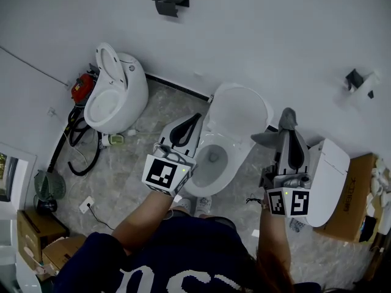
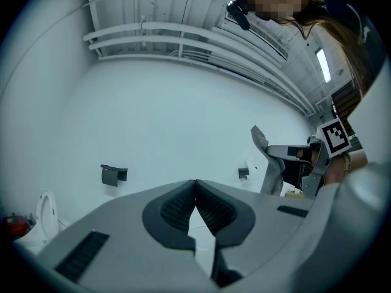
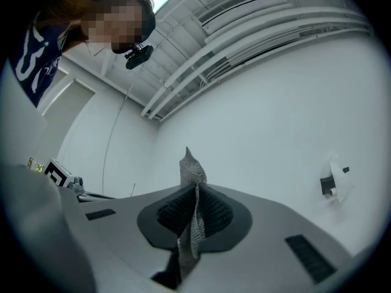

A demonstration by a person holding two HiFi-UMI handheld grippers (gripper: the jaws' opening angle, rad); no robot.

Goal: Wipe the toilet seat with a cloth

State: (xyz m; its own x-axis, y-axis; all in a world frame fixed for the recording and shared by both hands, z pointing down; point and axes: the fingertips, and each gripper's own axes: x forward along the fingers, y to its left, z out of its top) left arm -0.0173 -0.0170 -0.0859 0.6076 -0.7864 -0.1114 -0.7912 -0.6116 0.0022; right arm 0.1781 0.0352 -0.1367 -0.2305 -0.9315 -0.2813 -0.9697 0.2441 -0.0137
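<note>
Two tongs hang over a white ceramic toilet point(image 1: 244, 146) at the centre of the head view. The right tongs point(image 3: 194, 194) are clamped tight on a grey woven cloth point(image 3: 192, 170). The cloth's long axis runs along the closed jaws, and its pointed end sticks up past the tips toward the white wall point(image 3: 275, 102). In the head view the cloth lies right of centre, just beside the toilet's raised lid point(image 1: 241, 108) and apart from the seat ring point(image 1: 197, 185), with one flap drooping toward the left. The left tongs point(image 2: 195, 183) are closed tip to tip with nothing between them, over the left edge of the toilet. The open bowl point(image 1: 215, 157) shows a darker drain at its bottom. An egg-shaped white toilet point(image 1: 125, 93) with its lid up stands at upper left, and a closed white toilet point(image 1: 330, 176) at lower right. The floor point(image 1: 156, 112) is grey veined stone. A dark bracket point(image 1: 170, 3) hangs on the wall at the top.
</note>
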